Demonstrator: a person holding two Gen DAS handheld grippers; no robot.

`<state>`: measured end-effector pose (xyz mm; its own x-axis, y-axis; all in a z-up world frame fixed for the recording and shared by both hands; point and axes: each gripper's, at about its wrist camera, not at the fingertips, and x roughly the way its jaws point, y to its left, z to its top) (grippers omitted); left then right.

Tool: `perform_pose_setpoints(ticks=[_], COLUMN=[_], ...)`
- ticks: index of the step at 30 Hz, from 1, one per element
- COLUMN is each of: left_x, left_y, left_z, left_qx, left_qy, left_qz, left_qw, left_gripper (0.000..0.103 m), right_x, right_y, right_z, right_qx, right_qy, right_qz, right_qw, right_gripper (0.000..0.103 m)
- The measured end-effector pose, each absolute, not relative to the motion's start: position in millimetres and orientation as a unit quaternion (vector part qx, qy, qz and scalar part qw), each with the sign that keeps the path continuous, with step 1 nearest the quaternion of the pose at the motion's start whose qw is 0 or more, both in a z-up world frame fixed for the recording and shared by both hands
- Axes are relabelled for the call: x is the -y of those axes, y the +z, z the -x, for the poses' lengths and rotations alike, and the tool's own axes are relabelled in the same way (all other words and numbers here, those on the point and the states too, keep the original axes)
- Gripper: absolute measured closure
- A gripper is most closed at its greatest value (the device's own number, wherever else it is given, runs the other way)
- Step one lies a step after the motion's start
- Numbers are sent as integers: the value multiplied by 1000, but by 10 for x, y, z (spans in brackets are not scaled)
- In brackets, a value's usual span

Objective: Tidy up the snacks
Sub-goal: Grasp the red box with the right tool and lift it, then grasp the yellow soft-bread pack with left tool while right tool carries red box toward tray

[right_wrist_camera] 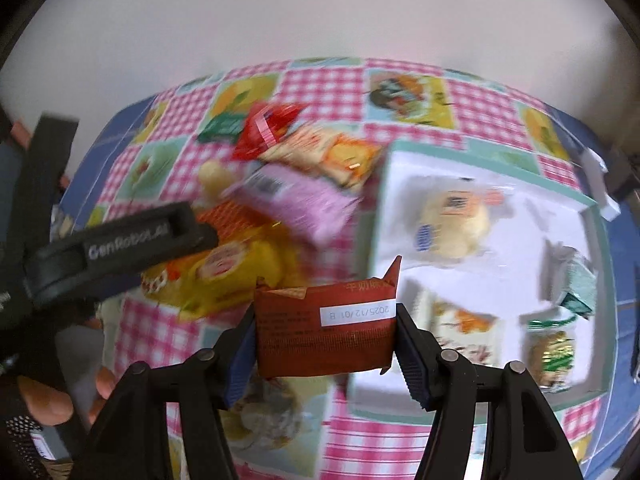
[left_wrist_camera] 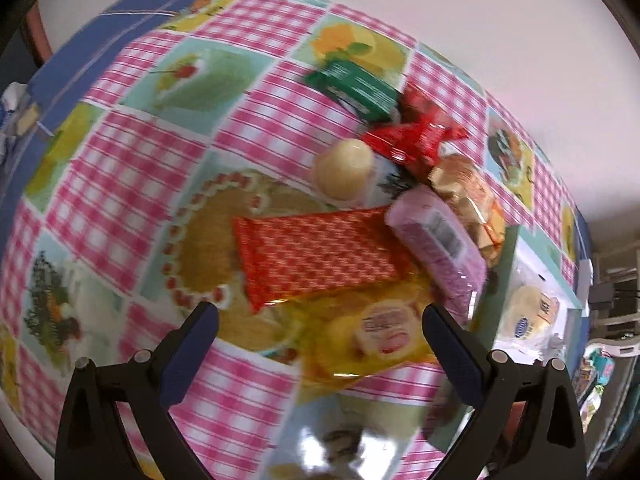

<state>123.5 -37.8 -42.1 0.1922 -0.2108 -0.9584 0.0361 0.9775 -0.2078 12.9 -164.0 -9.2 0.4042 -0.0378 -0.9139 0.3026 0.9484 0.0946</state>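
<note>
Transfer step: right gripper (right_wrist_camera: 325, 334) was clamped on a red packet (right_wrist_camera: 325, 334) held above the tablecloth just beside the tray (right_wrist_camera: 596, 216), needing placement in a free section, while left gripper (left_wrist_camera: 320, 344) hung wide open, empty, over the snack pile (left_wrist_camera: 400, 208).

A home dining spot: ahead of both grippers, a fruit-and-gingham oilcloth (left_wrist_camera: 132, 184) covers a table against a plain white wall (right_wrist_camera: 320, 16).

A checked tablecloth (left_wrist_camera: 132, 152) carries loose snack packets (left_wrist_camera: 320, 256) — and a white-lined tray (right_wrist_camera: 596, 216).
</note>
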Motion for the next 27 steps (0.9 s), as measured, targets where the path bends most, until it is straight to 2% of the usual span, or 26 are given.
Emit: perform_pose_setpoints(ticks=[8, 10, 11, 15, 27], left_x=[805, 840, 843, 872, 690], left_y=[-646, -719, -774, -764, -570], left_z=[-1212, -1211, -1224, -1202, -1115], left_qx=[-649, -654, -657, -652, -642], left_qy=[-101, -100, -101, -107, -127], left_qz=[31, 26, 25, 29, 58], left_qw=[753, 750, 746, 750, 754], left_gripper=[2, 6, 13, 21, 27], right_x=[2075, 2115, 2124, 2144, 2176], right_y=[-65, -71, -70, -73, -72], right_z=[-44, -44, -41, -50, -37], right_qx=[-526, -526, -526, -526, -522], right_qy=[-142, -144, -144, -144, -148], right_qz=[-167, -171, -173, -176, -187], right_qw=[822, 820, 820, 820, 819], right_gripper=[38, 38, 38, 38, 38])
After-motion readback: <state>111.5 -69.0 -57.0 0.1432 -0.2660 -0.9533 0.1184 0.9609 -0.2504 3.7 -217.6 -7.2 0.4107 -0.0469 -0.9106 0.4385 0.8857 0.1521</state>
